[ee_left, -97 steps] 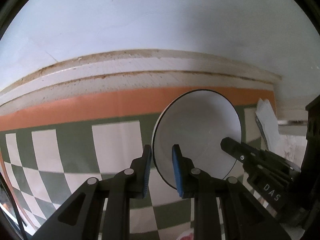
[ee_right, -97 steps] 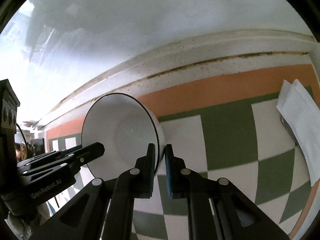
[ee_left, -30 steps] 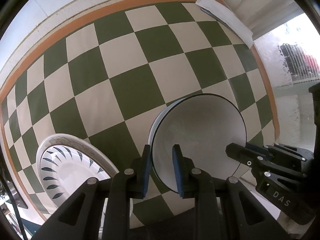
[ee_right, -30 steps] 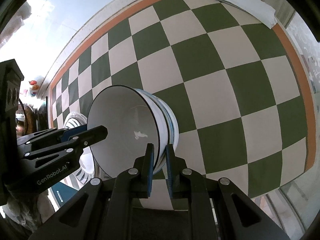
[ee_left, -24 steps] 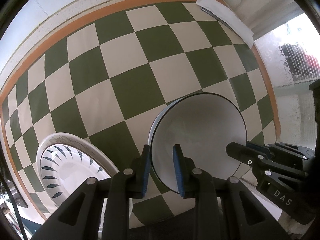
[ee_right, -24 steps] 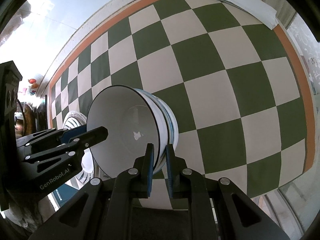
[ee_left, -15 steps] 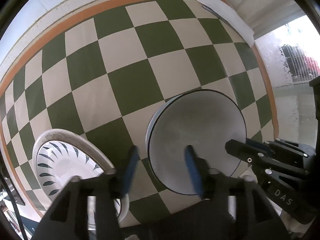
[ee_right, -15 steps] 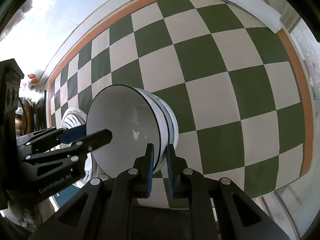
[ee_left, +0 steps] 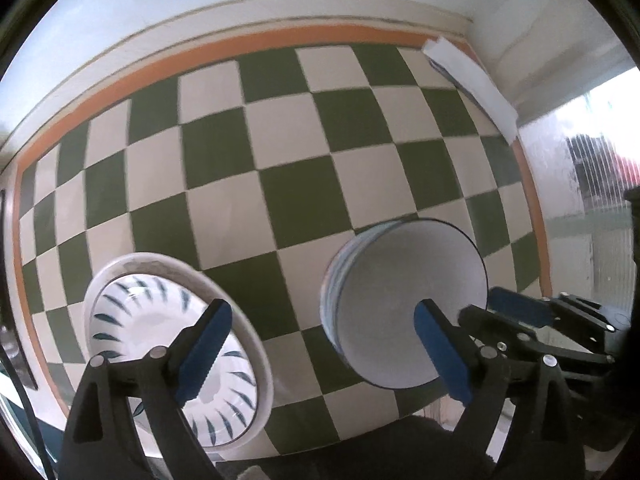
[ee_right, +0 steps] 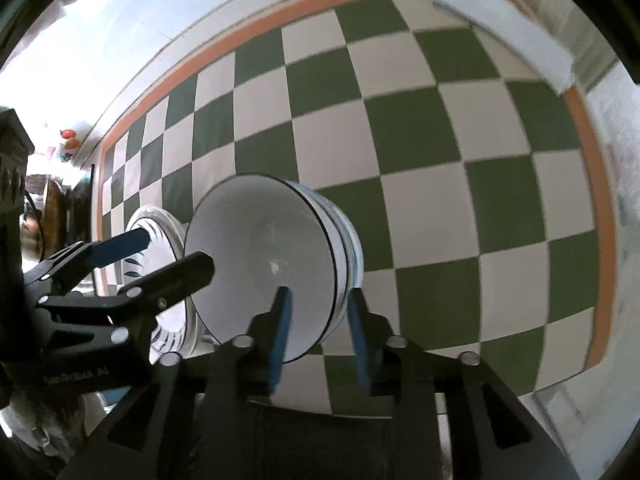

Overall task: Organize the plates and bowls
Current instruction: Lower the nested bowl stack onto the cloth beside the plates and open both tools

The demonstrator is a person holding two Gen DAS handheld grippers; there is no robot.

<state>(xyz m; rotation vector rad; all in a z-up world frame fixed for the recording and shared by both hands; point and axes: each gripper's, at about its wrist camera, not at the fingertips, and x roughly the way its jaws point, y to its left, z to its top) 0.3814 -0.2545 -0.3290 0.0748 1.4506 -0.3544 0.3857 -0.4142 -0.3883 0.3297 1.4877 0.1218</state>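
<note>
Nearest the left wrist camera, the left gripper (ee_left: 322,338) has its jaws spread wide and opening, with nothing pressed between the blue pads (ee_left: 204,346); one finger lies over the patterned plate and the other over the near rim of the white bowl. In the right wrist view the right gripper (ee_right: 320,330) has its jaws opening too — the bowl's dark-lined rim stands between its blue pads (ee_right: 280,334), but they are parted from it and no longer press on it. The white bowl (ee_left: 408,304) sits nested on top of a stack of bowls (ee_right: 352,252) with bluish bands on their sides, resting on the tabletop toward its near edge. Just beside the stack, on the left-gripper side, lies the plate with dark leaf marks (ee_left: 132,300), itself lying on a wider pale plate (ee_left: 224,292); plate and bowl stack are close but whether they touch cannot be told. Beyond them spreads the green-and-cream checkered cloth (ee_left: 304,148) with an orange border (ee_left: 168,62) — bare across its middle. At the far corner, against the wall, a folded white paper or cloth (ee_right: 504,16) lies on the border.
</note>
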